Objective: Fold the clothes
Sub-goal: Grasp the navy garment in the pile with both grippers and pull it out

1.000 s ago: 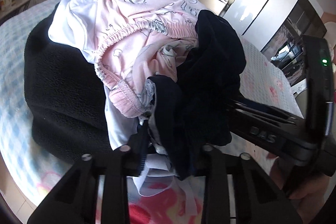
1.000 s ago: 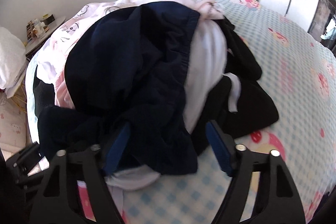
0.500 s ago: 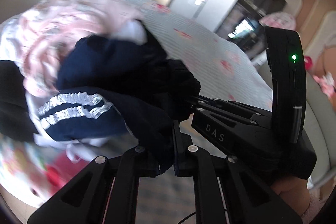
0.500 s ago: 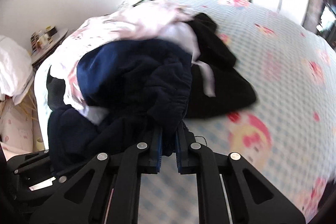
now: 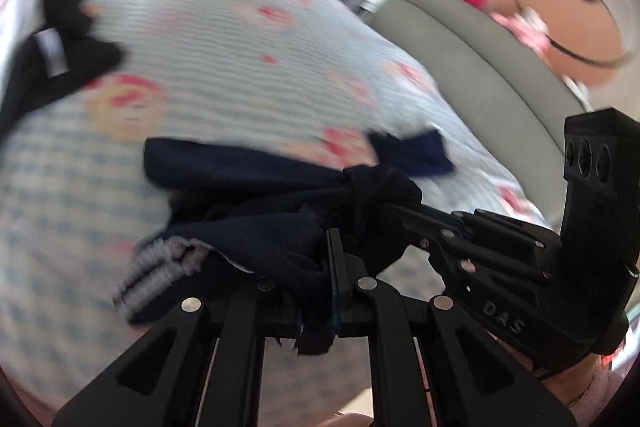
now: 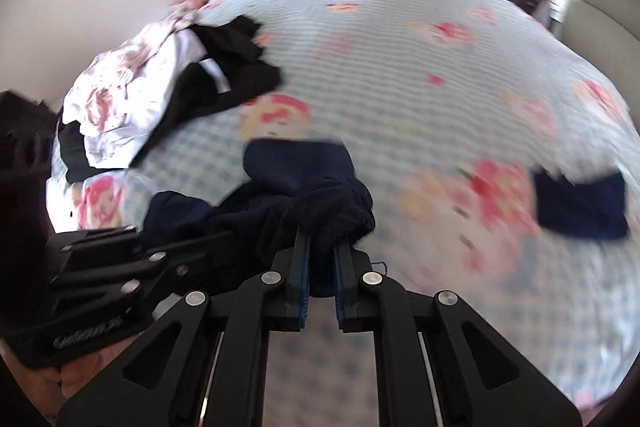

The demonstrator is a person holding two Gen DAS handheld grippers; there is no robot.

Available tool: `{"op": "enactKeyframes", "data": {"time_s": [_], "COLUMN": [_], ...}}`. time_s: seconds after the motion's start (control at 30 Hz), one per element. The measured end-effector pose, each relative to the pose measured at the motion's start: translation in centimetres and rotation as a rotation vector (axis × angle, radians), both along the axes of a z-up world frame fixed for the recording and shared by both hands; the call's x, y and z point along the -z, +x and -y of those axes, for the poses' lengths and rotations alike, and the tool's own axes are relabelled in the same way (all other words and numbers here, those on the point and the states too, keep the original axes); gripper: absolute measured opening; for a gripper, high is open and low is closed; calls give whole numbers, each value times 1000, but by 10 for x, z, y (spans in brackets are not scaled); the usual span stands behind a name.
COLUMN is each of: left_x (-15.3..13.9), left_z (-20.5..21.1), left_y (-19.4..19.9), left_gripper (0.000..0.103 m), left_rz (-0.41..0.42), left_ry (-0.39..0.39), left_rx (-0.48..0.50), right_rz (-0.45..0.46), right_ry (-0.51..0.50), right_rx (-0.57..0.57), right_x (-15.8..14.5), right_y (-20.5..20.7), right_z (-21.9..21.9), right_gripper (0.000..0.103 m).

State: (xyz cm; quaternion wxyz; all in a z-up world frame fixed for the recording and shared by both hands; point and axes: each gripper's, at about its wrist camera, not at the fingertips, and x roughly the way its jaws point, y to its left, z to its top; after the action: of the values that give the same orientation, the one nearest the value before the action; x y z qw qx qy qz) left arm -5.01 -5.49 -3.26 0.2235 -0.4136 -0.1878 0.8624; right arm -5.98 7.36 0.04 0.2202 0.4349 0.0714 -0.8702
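Left gripper [image 5: 334, 259]: clamped on the navy garment [image 5: 280, 203].
Right gripper [image 6: 320, 255]: pinching the same garment.
Garment: bunched, over the bedspread [image 6: 420, 67], apart from the clothes pile [image 6: 160, 83].
Risk: both grips bite wadded cloth, so spreading may leave it twisted, or an edge may slip out.
Change: a second ago both claws gaped at the pile; the garment has since come clear.

a blue-checked bed [image 6: 400, 75] carries a clothes heap [image 6: 160, 87] at its left.
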Motion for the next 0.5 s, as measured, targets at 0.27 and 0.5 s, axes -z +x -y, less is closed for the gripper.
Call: {"op": "enactKeyframes", "data": {"time_s": [0.27,0.5], "left_x": [-26,21], "left_z": [-9,40], "left_y": [-8,-6], "left_gripper": [10,10], "left_rz": [-39,81], "left_ry": [-22,-104], "left_rx": [-16,-212], "right_rz": [12,97], "right_ry": [-84,-87], "right_rx": [128,131], "right_x": [-12,29], "right_y": [27,36], "right_z": [-99,-112], "right_gripper": [17,26]}}
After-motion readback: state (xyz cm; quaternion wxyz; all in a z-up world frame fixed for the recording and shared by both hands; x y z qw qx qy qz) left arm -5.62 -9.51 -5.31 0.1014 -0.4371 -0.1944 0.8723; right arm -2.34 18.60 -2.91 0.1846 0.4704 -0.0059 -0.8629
